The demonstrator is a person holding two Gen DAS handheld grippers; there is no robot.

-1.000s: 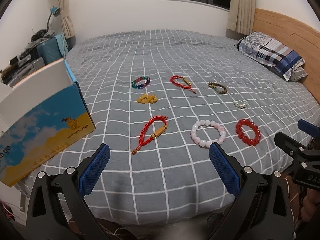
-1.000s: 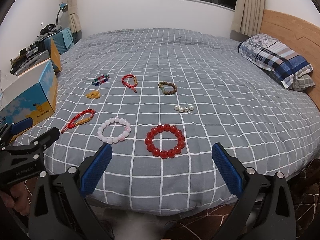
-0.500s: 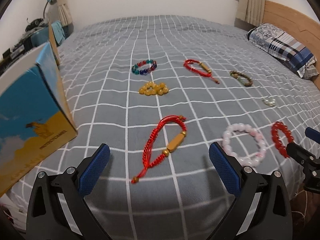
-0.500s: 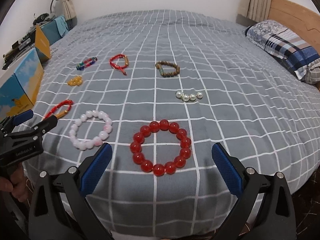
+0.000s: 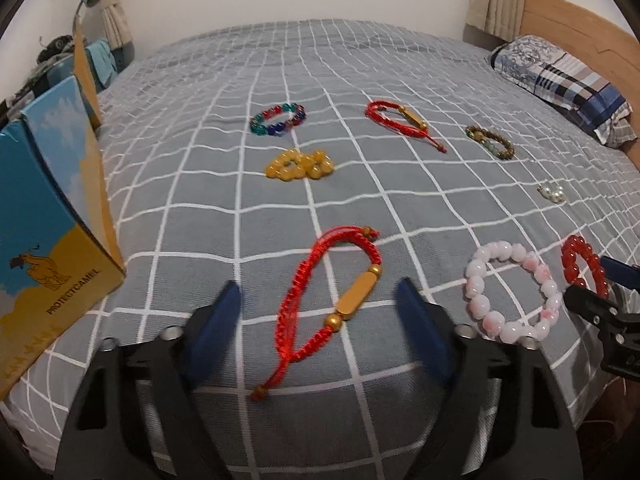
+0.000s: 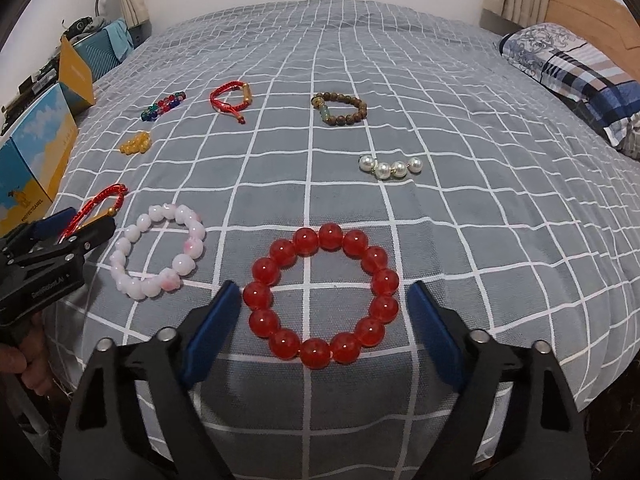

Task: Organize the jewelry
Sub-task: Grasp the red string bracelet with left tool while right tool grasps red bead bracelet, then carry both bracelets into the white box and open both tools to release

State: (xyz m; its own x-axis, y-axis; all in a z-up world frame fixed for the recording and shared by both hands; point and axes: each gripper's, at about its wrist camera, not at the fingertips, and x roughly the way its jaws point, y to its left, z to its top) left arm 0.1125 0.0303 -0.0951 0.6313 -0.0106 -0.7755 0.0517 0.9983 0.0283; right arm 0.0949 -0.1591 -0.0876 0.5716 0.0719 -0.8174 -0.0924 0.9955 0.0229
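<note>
Bracelets lie scattered on the bed (image 6: 440,92). Left claw (image 5: 318,312) closing around red cord bracelet (image 5: 332,292), lower centre; right claw (image 6: 326,316) closing around red bead bracelet (image 6: 320,296); neither gripped yet. Risk: pads snag bedcover or beads roll free.

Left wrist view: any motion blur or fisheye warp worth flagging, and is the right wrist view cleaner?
Left wrist view: the left tool's blue pads are smeared as its jaws close around the red cord bracelet, which stays fairly sharp; the bedspread grid bows outward; dark corner vignette. Right wrist view: the same bowing, the pads softly blurred, the red bead bracelet crisp with small highlights.
</note>
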